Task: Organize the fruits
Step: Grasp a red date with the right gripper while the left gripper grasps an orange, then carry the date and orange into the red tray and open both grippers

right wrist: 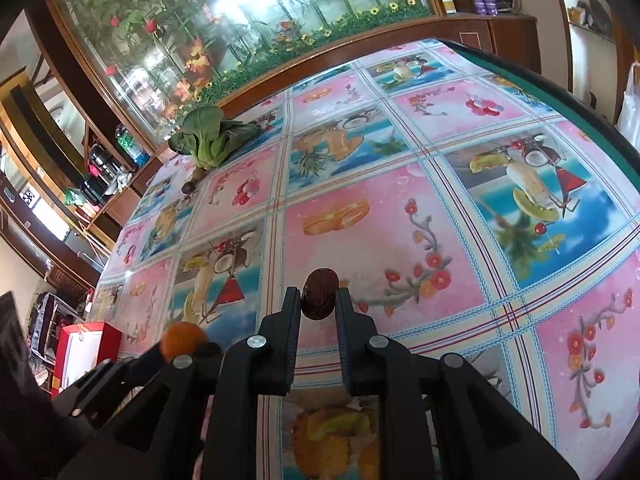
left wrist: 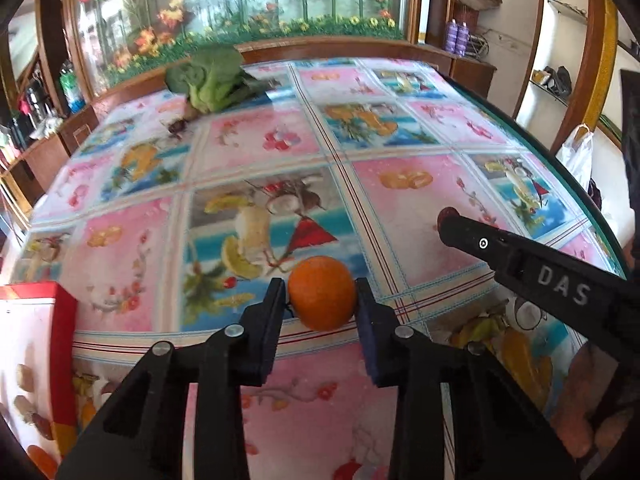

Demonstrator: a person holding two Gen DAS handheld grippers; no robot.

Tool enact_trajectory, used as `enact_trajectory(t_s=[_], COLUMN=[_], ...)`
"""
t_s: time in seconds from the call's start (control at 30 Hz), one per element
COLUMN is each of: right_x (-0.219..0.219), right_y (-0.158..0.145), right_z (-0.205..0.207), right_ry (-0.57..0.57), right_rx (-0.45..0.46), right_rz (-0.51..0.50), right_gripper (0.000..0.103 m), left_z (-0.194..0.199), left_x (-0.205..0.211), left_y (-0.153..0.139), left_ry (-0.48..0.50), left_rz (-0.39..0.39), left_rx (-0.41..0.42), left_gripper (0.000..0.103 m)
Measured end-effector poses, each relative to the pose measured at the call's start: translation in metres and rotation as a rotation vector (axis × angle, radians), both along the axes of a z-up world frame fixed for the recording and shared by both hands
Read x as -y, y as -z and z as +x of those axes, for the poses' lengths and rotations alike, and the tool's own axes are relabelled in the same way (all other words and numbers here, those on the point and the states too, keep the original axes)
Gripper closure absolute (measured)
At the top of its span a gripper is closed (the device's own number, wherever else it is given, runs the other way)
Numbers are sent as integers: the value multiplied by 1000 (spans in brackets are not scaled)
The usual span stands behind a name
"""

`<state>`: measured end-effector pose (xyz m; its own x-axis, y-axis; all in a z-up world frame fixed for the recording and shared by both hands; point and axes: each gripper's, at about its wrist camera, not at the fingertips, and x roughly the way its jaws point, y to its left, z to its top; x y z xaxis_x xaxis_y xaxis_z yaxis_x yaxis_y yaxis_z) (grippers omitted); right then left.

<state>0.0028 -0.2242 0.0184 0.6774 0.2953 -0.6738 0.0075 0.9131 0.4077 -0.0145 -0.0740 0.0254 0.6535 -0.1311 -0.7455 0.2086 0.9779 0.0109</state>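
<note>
A: L gripper point(left wrist: 322, 292)?
B: Fingers pinched on an orange point(left wrist: 322, 298), held clear above the tablecloth point(left wrist: 392, 184). Round, so no long axis can be told.
A: R gripper point(right wrist: 319, 300)?
B: Fingers clamped on a dark date point(right wrist: 320, 294); its long axis is seen upright, ends out top and bottom.
A: Progress?
B: Judged mid-task: both fruits lifted, neither placed. One small dark fruit point(right wrist: 188, 188) is left by the greens point(right wrist: 210, 140), far side. A red box point(left wrist: 36, 360) is seen at left; destination can't be told.
</note>
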Motion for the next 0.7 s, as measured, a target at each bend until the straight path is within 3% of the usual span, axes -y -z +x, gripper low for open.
enact_trajectory(t_s=[0.3,0.7], right_x=[-6,-19], right_y=[-13,-20], right_z=[-9,-22], right_ry=[-24,-44], right_rx=[99,190], right_rz=[-24,-94], right_gripper=[87,87], left_z=[-42,-90], left_x=[-27,-74], left_y=[-43,-73], left_ry=[-69,-153], left_rz=[69,75], left_rx=[172,270], left_gripper=[66,66])
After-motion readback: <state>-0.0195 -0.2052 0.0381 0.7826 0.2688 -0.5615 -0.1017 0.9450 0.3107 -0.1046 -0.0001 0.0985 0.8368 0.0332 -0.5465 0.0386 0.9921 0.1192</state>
